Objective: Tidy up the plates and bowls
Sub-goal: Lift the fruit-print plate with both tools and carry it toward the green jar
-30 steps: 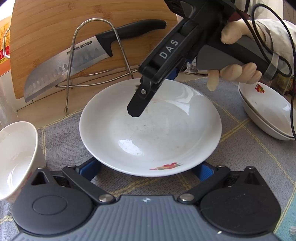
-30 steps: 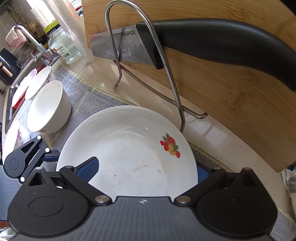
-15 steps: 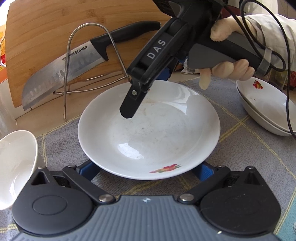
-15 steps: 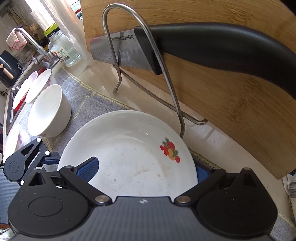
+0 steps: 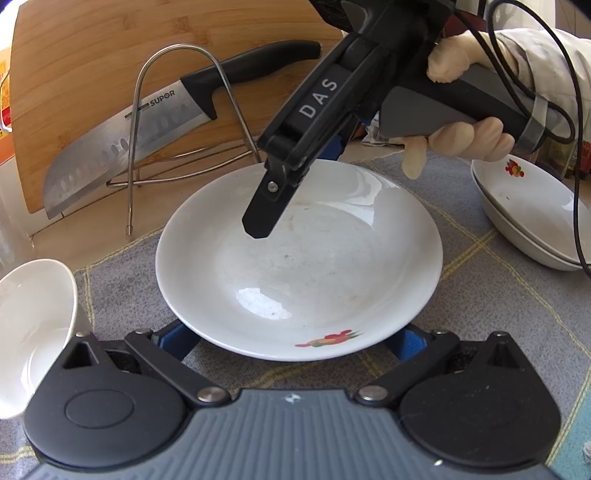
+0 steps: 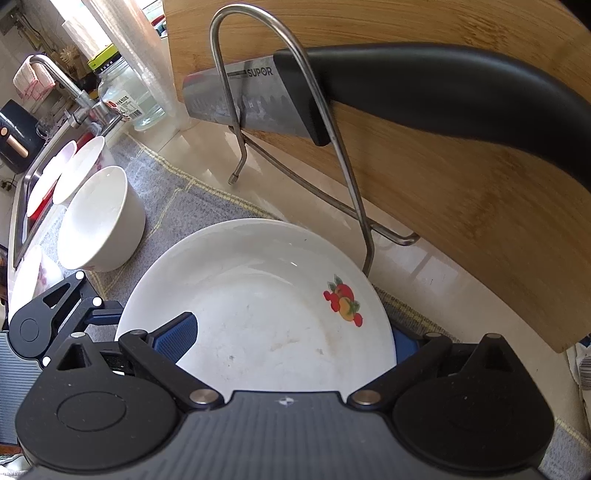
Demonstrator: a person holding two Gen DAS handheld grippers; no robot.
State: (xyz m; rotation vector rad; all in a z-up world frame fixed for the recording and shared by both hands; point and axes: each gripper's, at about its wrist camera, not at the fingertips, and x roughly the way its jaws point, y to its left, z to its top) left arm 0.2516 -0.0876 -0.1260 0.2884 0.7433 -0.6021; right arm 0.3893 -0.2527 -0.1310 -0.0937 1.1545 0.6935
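While flat, plate (image 5: 299,266) motif (image 5: 327,339) faces left tongs (image 5: 295,341).

Pale glossy counter (image 6: 207,155); steel sink (image 6: 26,206) beside bright window (image 6: 110,18).

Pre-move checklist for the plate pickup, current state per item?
1. Right gripper lined up on the plate: ok, one pad over the plate, the other behind its rim.
2. Right jaws shut on the plate: not ok, wide open.
3. Left gripper gripping: not ok, open, with its pads either side of the near rim.
4. Stacked plates free to receive: ok, nothing in the top one.
5. Clearance from the wire rack holding the knife: cannot tell, the wire meets the far rim in the right wrist view.
6. Bowl apart from the plate: ok.
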